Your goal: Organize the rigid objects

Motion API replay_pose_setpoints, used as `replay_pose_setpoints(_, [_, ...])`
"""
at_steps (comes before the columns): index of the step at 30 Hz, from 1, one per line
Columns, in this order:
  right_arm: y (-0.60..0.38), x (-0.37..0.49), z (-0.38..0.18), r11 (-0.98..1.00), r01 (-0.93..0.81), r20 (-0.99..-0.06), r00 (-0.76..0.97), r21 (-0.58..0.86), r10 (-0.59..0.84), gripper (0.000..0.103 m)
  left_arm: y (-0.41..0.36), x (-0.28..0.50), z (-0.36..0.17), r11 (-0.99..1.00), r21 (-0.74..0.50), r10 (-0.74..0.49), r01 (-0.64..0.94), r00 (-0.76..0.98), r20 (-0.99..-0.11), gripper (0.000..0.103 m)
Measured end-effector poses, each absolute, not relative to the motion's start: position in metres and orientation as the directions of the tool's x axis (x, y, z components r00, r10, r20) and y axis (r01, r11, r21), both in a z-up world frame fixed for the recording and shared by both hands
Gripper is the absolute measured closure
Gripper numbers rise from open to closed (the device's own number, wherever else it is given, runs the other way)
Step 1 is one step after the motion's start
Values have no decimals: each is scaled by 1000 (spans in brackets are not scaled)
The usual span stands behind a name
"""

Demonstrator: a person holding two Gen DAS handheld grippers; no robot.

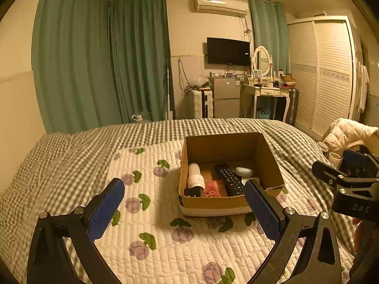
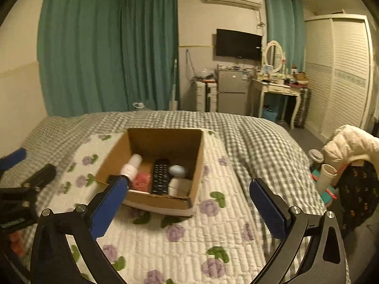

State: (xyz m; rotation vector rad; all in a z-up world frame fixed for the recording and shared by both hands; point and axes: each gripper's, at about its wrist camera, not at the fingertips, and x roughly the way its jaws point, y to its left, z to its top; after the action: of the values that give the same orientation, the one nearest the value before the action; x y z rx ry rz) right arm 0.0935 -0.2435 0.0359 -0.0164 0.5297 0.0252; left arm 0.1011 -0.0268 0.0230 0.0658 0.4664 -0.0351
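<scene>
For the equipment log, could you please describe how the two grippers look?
Both match: the left hand-held gripper and right hand-held gripper have black Y-shaped frames, silver bolt heads and flat fingers faced with textured blue pads. White lettering marks the right one's body.

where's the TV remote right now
In both views the remote lies inside the cardboard box on the bed, between the pink item and the pale blue case.

A home bedroom — a quilted bed (image 1: 165,224), teal curtains (image 1: 94,59), louvred wardrobe (image 1: 327,71), dressing table (image 1: 267,92).
</scene>
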Motion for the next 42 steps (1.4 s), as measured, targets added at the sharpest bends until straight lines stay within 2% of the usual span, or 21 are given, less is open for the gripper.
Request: replay_pose_setpoints(42, [-230,92,28,998,-63,-493,868,-5,53,0,-9,105,19,999,34,-4,23,881,-472,0])
